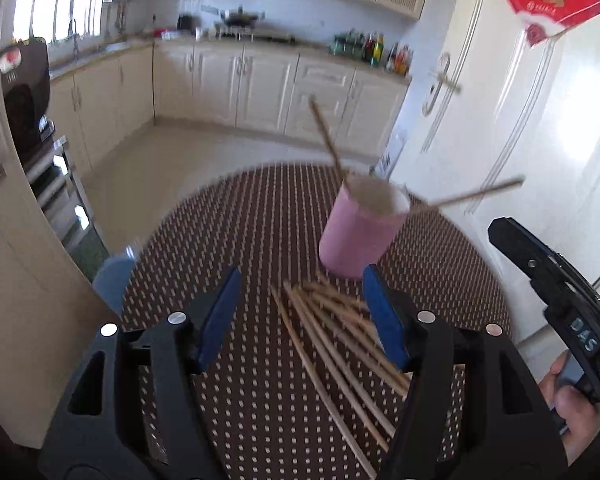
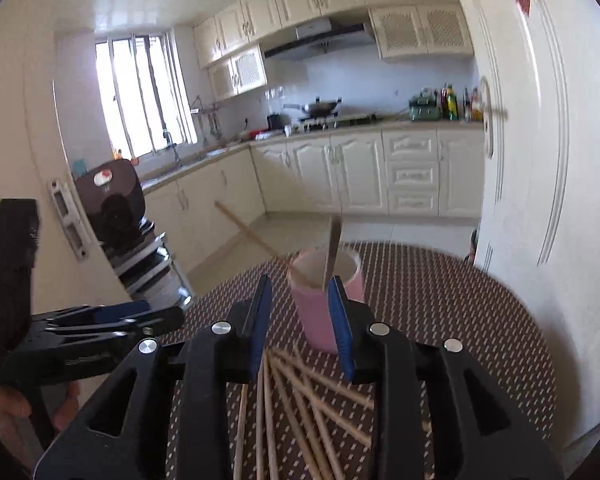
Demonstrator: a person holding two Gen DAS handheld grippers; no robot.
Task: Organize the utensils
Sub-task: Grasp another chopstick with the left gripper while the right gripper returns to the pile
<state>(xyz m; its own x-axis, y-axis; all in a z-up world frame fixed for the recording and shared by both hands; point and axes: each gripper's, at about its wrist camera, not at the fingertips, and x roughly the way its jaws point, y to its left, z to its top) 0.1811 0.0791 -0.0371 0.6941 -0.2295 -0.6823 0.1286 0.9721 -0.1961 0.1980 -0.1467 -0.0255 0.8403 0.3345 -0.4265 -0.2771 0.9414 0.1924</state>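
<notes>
A pink cup point(image 1: 360, 232) stands on the round table with two wooden chopsticks point(image 1: 326, 136) leaning out of it. A loose pile of chopsticks point(image 1: 340, 344) lies flat in front of the cup. My left gripper point(image 1: 302, 304) hovers open above the pile's far end, with nothing between its blue pads. In the right wrist view my right gripper point(image 2: 300, 316) is partly open and empty. It sits over the near pile of chopsticks point(image 2: 300, 408), with the cup point(image 2: 320, 308) just behind its fingers. A hand holds each gripper at the frame edges.
A brown dotted mat point(image 1: 228, 232) covers the table. A white door point(image 1: 520, 128) stands close on the right. A blue seat point(image 1: 114, 280) and a metal rack with a dark appliance point(image 1: 24, 92) are on the left. Kitchen cabinets point(image 1: 260, 88) run behind.
</notes>
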